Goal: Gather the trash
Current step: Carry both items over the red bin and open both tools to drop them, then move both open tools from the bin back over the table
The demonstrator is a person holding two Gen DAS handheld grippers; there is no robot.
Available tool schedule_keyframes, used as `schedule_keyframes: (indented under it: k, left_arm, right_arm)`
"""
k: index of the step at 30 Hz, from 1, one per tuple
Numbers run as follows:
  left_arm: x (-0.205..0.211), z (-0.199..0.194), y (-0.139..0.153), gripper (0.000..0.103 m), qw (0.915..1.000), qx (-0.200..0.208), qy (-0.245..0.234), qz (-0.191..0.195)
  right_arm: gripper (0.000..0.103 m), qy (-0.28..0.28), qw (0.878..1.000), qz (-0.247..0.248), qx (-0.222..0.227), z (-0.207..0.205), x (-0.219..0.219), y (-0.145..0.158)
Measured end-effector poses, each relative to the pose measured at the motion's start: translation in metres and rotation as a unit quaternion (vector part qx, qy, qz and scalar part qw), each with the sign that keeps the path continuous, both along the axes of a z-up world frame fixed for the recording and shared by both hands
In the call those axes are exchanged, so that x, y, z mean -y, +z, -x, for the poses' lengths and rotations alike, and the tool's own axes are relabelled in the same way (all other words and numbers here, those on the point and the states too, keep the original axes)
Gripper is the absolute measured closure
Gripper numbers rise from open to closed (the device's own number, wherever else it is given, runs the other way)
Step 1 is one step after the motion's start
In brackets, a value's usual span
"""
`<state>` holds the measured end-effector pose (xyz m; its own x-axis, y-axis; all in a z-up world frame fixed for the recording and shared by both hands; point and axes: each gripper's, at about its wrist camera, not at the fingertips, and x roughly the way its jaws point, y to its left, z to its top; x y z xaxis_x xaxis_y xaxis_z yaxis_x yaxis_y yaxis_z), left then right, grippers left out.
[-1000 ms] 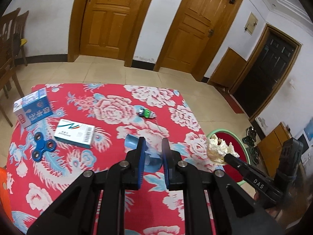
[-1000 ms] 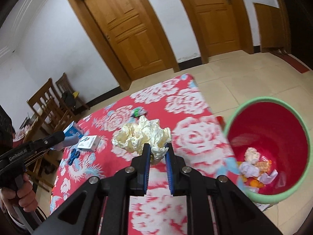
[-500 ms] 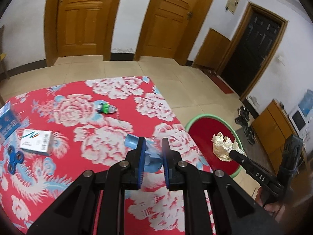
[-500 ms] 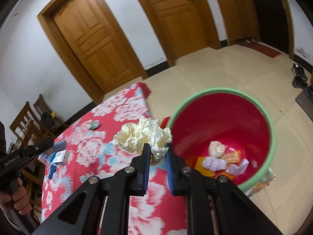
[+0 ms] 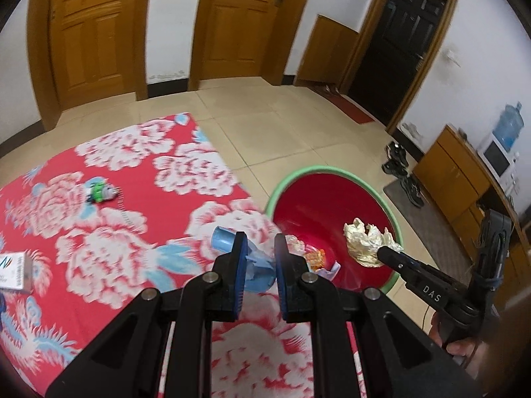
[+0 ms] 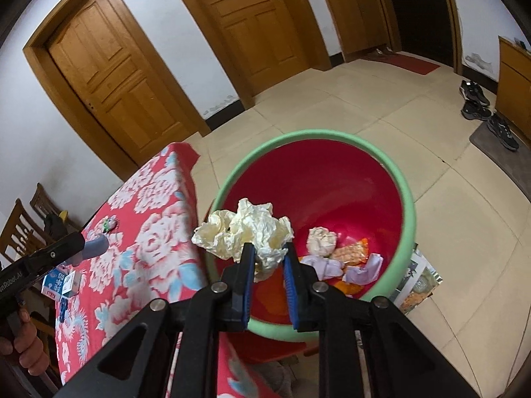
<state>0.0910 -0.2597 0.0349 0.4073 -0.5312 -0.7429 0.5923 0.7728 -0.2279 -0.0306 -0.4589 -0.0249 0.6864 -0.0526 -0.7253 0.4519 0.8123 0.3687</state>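
Note:
My right gripper [image 6: 268, 262] is shut on a crumpled cream paper ball [image 6: 245, 230] and holds it above the near rim of the red bin with a green rim [image 6: 410, 212]. The bin holds several pieces of trash [image 6: 345, 255]. In the left wrist view the paper ball [image 5: 366, 243] hangs over the bin [image 5: 332, 170]. My left gripper [image 5: 259, 252] is shut on a crushed blue paper cup [image 5: 225, 238] above the table's right edge. The cup also shows in the right wrist view [image 6: 94, 247].
The table has a red floral cloth [image 5: 109, 232]. On it lie a small green toy [image 5: 99, 192] and a white box [image 5: 15, 270]. Blue-white boxes [image 6: 61, 282] lie further left. Shoes [image 6: 481, 106] and a cabinet [image 5: 454, 169] stand beyond the bin. Chairs [image 6: 23, 225] stand left.
Both grippers have swung right. The right one carried the paper ball from over the table to over the bin. The left one carried the blue cup to the table's right edge.

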Motion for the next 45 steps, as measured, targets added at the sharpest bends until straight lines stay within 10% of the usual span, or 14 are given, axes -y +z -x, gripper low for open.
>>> schedule_keyframes:
  k: [20, 25, 45]
  left_arm:
    - [0.082, 0.005, -0.032, 0.087, 0.9955, -0.018, -0.092, 0.001]
    - [0.085, 0.008, -0.033, 0.068, 0.9949, -0.017, -0.099, 0.005]
    - [0.013, -0.006, -0.029, 0.068, 0.9997, -0.024, 0.009, -0.006]
  right_arm:
    - [0.065, -0.04, 0.999, -0.015, 0.017, 0.017, 0.028, -0.005]
    - [0.064, -0.042, 0.999, -0.018, 0.018, 0.017, 0.03, -0.006]
    - [0.047, -0.021, 0.999, -0.019, 0.028, 0.015, 0.016, 0.002]
